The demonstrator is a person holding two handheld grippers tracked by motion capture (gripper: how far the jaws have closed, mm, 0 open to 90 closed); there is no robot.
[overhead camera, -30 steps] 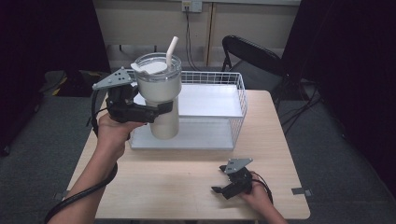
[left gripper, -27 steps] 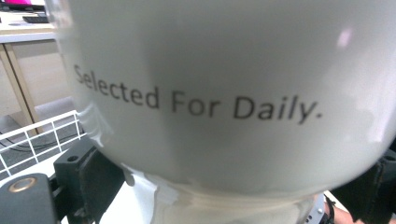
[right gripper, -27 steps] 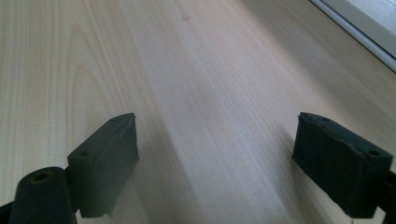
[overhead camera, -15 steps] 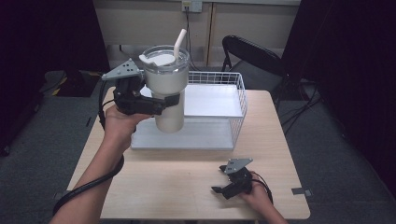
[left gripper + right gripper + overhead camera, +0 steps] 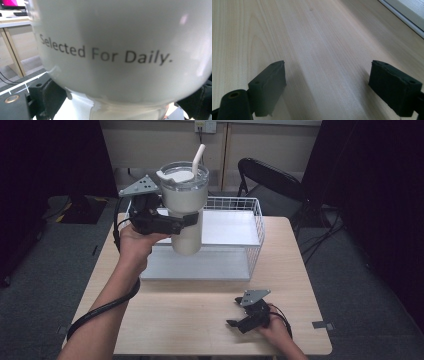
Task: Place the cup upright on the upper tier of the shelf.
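Left tongs (image 5: pixel 187 220) clamped round tumbler (image 5: pixel 186 210), held upright above basket (image 5: pixel 257 220). Right tongs (image 5: pixel 239 323) spread wide, empty, low over table (image 5: pixel 175 320).

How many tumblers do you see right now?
1. A cream tumbler with clear lid and straw, gripped by the left gripper and held in the air above the wire basket. None visible inside the basket or on the table.

A smooth, faintly glossy cream finish is being shown by the tumbler (image 5: pixel 186 215), topped by a clear plastic lid (image 5: pixel 183 171). Pale, matt wood grain is being displayed by the table (image 5: pixel 317 50). White-coated wire is being seen in the basket (image 5: pixel 258 222).
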